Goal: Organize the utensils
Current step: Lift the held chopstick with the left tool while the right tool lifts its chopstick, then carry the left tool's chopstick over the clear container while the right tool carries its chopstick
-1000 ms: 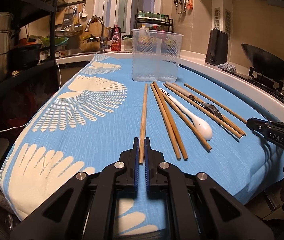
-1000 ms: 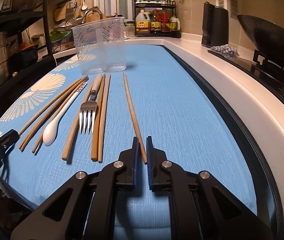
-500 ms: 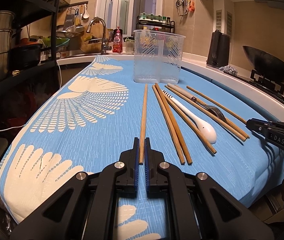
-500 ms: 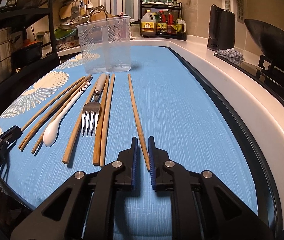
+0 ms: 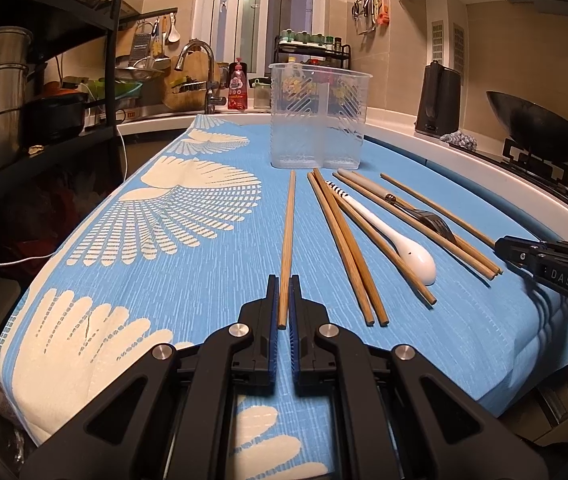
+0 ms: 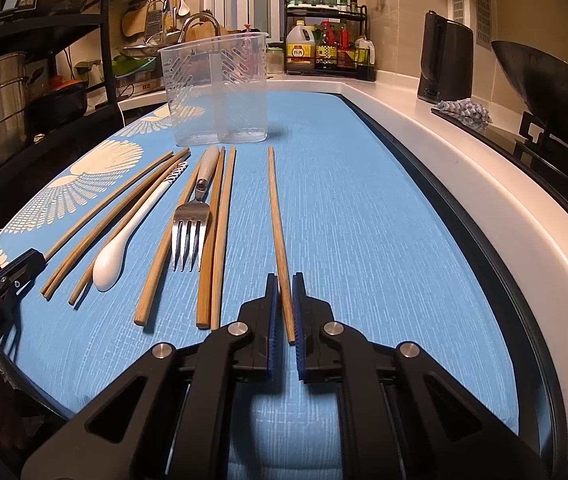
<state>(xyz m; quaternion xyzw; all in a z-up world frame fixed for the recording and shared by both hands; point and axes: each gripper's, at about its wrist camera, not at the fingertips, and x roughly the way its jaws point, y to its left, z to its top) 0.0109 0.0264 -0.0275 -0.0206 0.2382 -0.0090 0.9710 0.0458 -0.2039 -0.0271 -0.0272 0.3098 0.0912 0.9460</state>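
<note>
left gripper: jaws nearly together, pinching the near end of the leftmost chopstick, which runs toward 12 o'clock and lies along the cloth.
right gripper: jaws closing on the near end of the rightmost chopstick; the stick sits between the blue pads, a sliver of gap showing at the right pad, and leans slightly toward 11 o'clock.
utensil holder: clear plastic, two compartments, upright at 12 o'clock from both grippers, just beyond the far ends of the utensils.
loose chopsticks: spread over the cloth between the two held sticks, roughly parallel, some touching in pairs.
white spoon: among the chopsticks, bowl toward the near edge, striped handle toward the holder.
fork: metal tines toward the near edge, pale handle toward the holder, resting against a pair of chopsticks.
blue cloth: printed with white fans, covering the counter under everything.
wok: at 2 o'clock, well apart, on the stove.
</note>
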